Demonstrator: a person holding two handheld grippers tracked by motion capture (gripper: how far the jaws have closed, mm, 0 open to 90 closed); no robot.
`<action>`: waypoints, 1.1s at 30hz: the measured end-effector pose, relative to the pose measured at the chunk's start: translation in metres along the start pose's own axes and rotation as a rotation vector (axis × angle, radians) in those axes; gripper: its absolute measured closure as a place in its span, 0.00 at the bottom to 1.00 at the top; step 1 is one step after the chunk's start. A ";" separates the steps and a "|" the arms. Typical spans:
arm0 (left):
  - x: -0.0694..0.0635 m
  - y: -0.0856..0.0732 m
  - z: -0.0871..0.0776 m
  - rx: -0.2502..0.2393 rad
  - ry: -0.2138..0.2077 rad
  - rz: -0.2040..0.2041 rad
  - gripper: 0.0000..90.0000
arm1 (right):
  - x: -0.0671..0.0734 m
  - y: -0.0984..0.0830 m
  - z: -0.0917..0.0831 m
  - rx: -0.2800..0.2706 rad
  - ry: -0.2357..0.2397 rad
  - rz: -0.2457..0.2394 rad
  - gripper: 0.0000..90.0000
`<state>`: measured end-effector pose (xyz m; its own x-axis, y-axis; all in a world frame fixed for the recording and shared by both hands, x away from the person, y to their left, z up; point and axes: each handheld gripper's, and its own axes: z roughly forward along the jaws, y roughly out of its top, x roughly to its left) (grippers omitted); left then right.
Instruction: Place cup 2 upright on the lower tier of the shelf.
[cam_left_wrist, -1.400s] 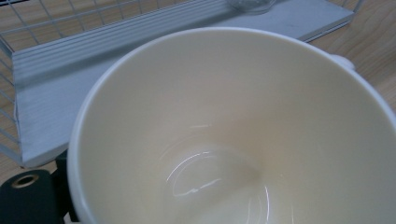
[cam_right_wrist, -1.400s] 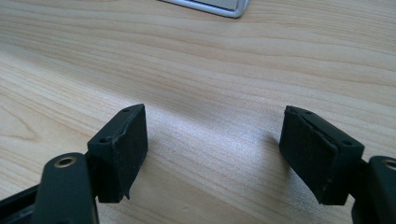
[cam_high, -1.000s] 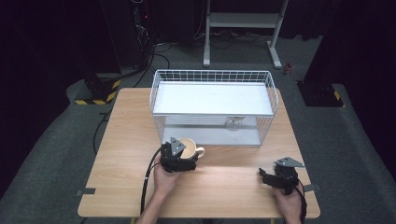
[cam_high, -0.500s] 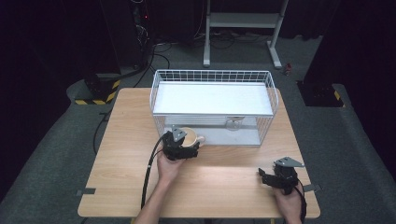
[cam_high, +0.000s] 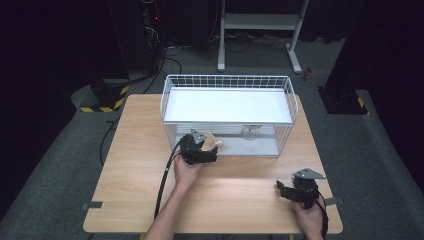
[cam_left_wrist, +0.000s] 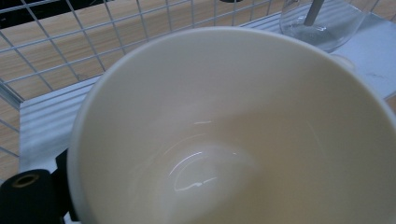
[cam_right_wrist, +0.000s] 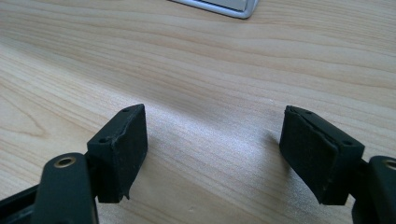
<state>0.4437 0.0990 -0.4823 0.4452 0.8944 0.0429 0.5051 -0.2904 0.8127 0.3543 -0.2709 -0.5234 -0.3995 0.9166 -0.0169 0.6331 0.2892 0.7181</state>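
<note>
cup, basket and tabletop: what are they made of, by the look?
Cup: likely glazed ceramic; cream, thick rim, glossy highlights inside. Basket: white coated metal wire, by its thin welded grid. Tabletop: wood or wood-look laminate; light grain lines, matt sheen. Which of the two, the pictures cannot tell.

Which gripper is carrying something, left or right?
The left gripper: it grips a cream ceramic cup at the white wire basket. The right gripper is open, empty.
</note>
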 end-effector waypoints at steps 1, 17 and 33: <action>0.000 -0.001 0.001 -0.009 -0.002 -0.012 0.10 | 0.000 0.000 0.000 0.000 0.001 0.000 0.26; 0.004 -0.004 0.013 -0.079 -0.010 -0.046 0.10 | 0.000 0.000 0.000 0.000 0.000 -0.002 0.26; 0.003 -0.009 0.028 -0.045 0.004 -0.060 0.07 | 0.001 0.000 0.000 0.000 0.001 0.003 0.26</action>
<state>0.4613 0.0949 -0.5055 0.4120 0.9112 -0.0041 0.4970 -0.2210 0.8391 0.3541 -0.2699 -0.5234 -0.3982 0.9172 -0.0137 0.6346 0.2863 0.7179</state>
